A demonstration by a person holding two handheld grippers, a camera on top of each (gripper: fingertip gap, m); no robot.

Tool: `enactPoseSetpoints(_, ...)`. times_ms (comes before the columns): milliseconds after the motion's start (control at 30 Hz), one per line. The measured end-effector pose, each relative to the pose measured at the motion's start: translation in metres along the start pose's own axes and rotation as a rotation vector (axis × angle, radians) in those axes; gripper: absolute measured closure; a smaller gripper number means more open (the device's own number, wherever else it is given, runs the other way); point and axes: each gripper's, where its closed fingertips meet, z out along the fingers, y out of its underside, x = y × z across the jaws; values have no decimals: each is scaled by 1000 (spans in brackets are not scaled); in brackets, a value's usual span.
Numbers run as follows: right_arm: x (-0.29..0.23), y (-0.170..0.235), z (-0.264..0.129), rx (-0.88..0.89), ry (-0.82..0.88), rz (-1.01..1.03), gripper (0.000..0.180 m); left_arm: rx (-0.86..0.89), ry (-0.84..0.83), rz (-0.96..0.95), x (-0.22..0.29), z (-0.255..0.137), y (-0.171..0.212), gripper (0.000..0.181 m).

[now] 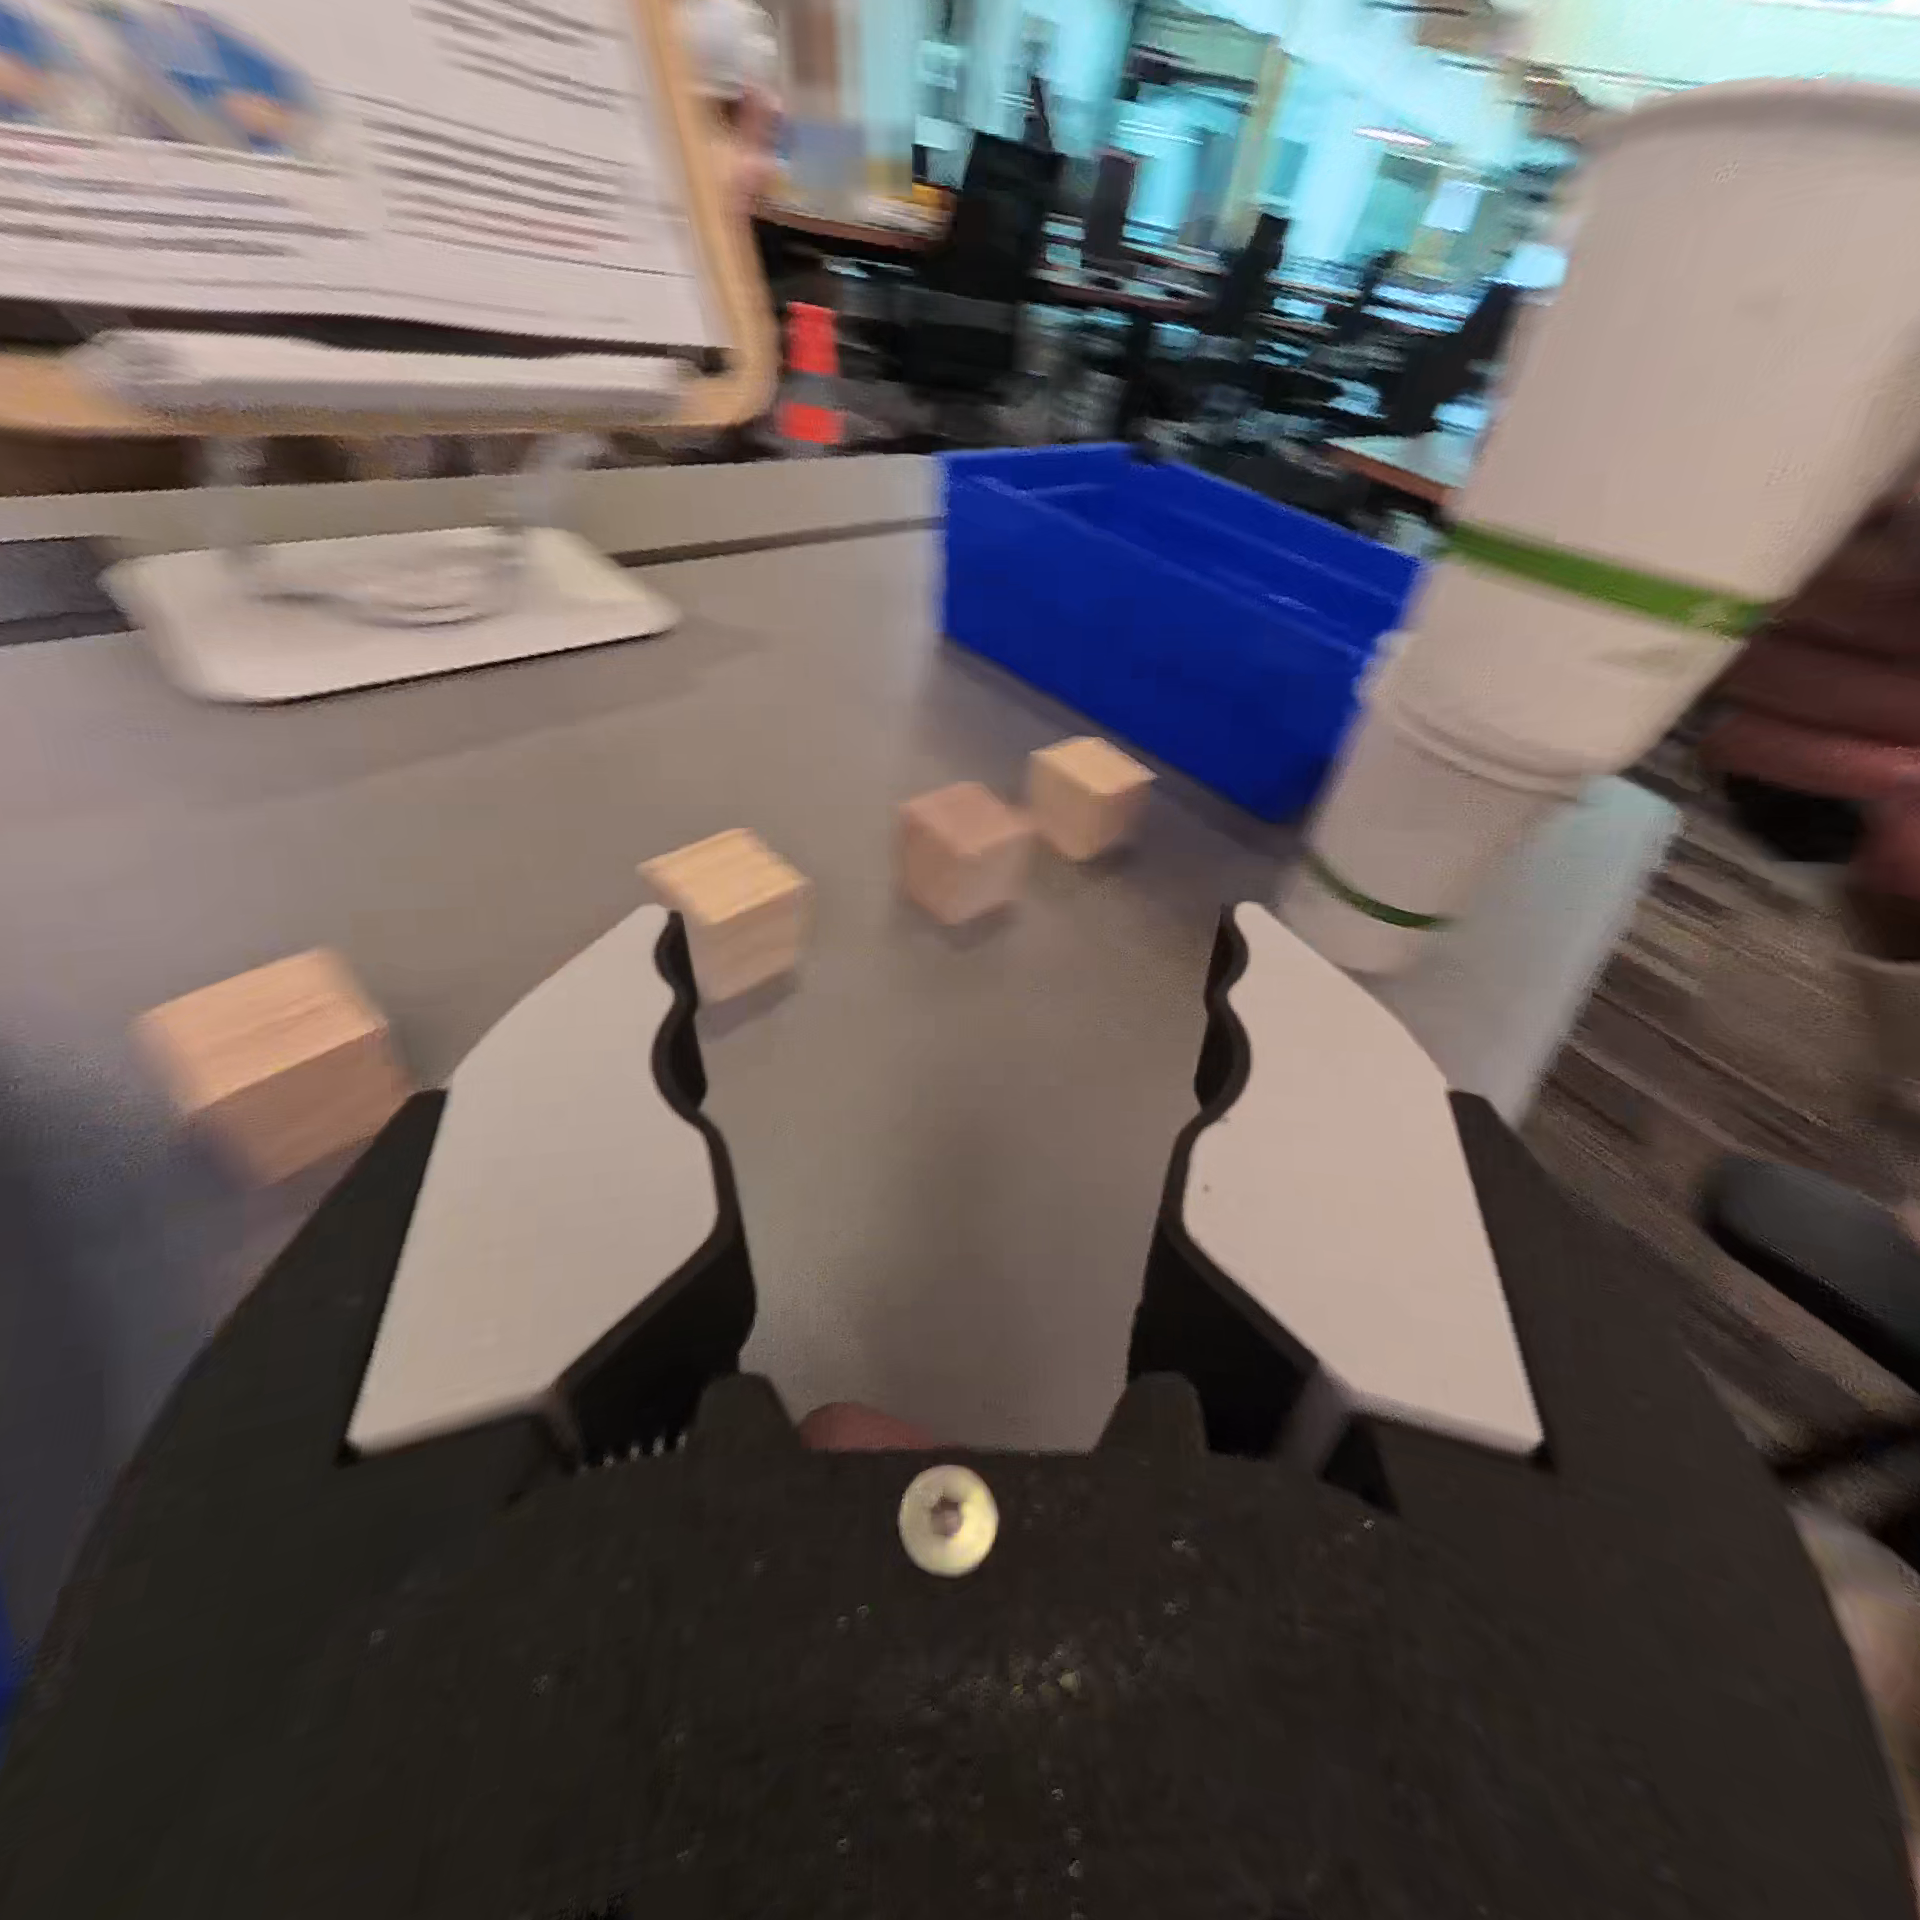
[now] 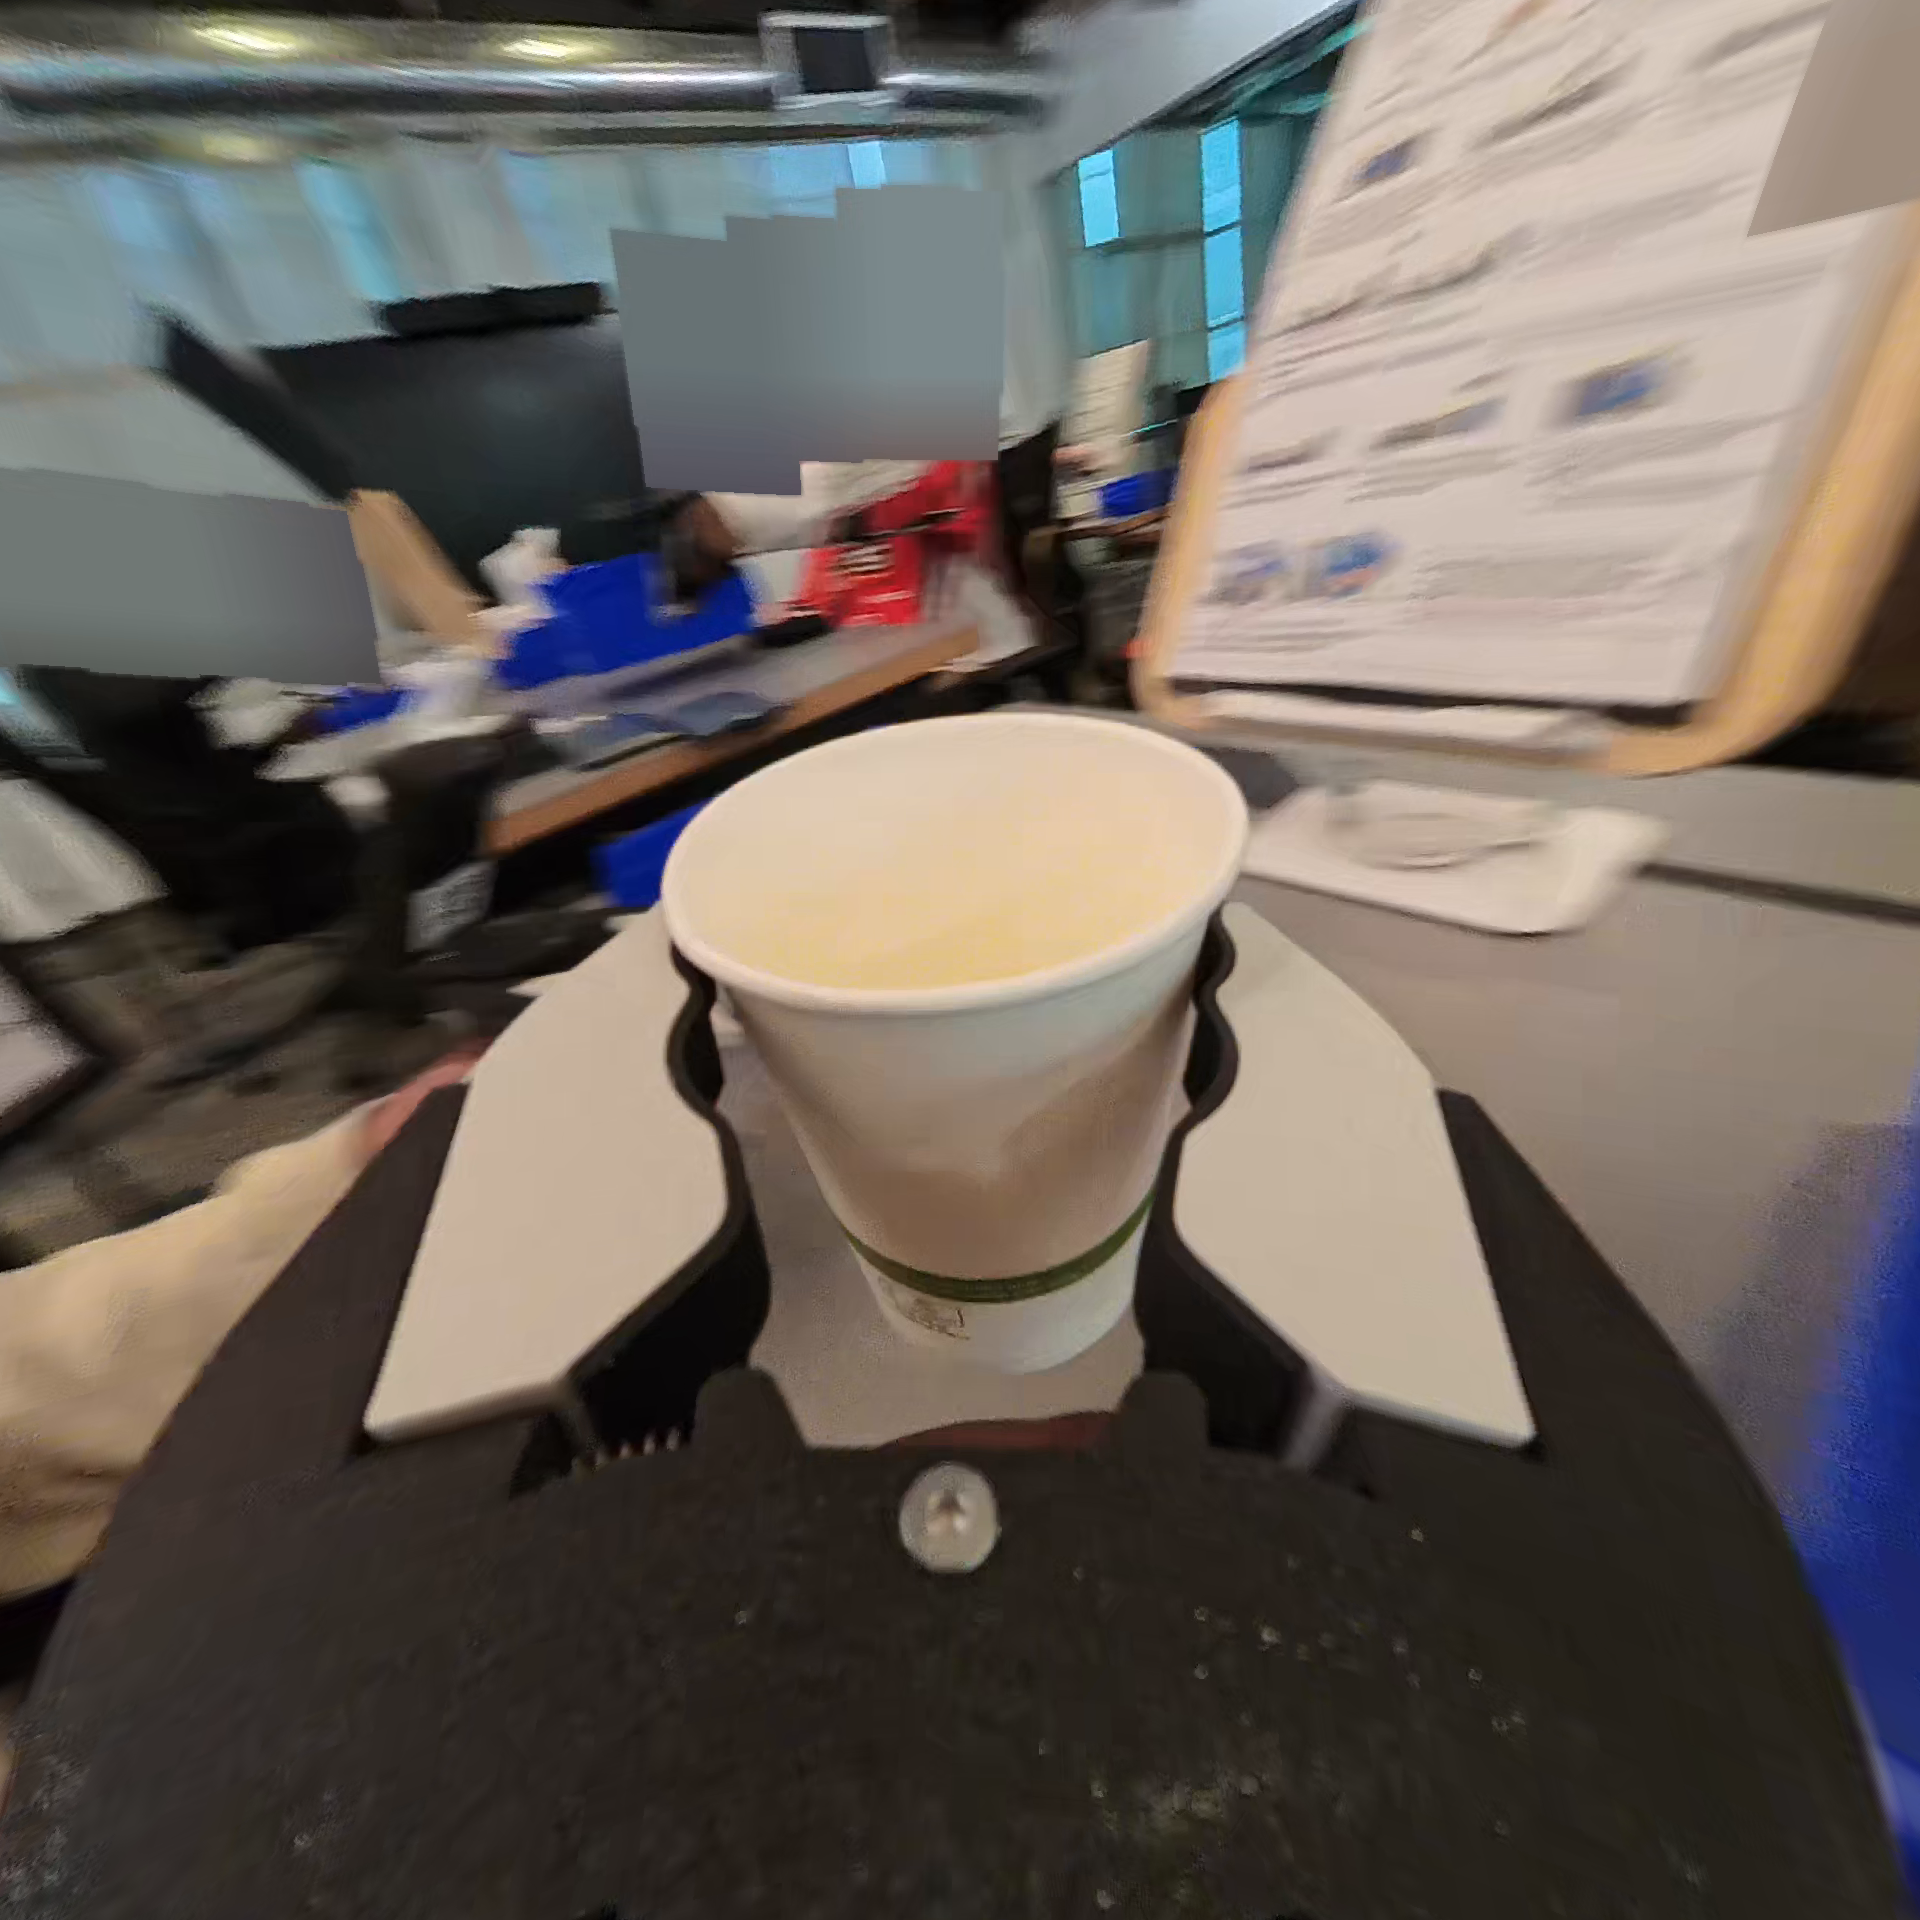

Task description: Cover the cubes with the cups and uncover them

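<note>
Several pale wooden cubes lie on the grey table [image 1: 520, 790] in the left wrist view: one at the far left [image 1: 272, 1060], one by my left finger's tip [image 1: 738, 909], and two close together farther off [image 1: 961, 852] [image 1: 1089, 795]. My left gripper [image 1: 951, 925] is open and empty, low over the table just short of them. A white paper cup with a green band [image 1: 1683, 395] hangs tilted at the right, over a stack of the same cups [image 1: 1382, 831] near the table's corner. My right gripper [image 2: 951, 945] is shut on that cup [image 2: 966, 1091], its mouth facing away.
A blue bin [image 1: 1143, 623] stands behind the cubes. A white tray [image 1: 395, 613] with a clear stand and a wood-framed poster board [image 1: 364, 208] are at the back left. The table's right edge [image 1: 1558, 935] runs just past the cup stack. Desks and chairs lie beyond.
</note>
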Motion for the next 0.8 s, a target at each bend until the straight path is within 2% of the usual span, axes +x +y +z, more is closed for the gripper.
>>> enactPoseSetpoints(100, 44, -14, -41, 22, 246, -112, 91, 64, -144, -20, -26, -9, 6, 96)
enactPoseSetpoints(233, 70, -5, -68, 2, 388, -147, 91, 69, -135, 2, -23, -8, 6, 97)
enactPoseSetpoints(367, 74, 15, -61, -25, 375, -104, 91, 54, -108, 32, -13, -4, 7, 98)
enactPoseSetpoints(500, 88, 42, -56, -128, 412, -88, 90, 34, -82, 48, -6, 1, 12, 99)
enactPoseSetpoints(633, 91, 59, -60, -188, 382, 8, 89, 0, -75, 79, -2, 6, 20, 100)
enactPoseSetpoints(800, 88, 79, -66, -367, 330, 4, 88, -27, -46, 77, 3, 9, 26, 100)
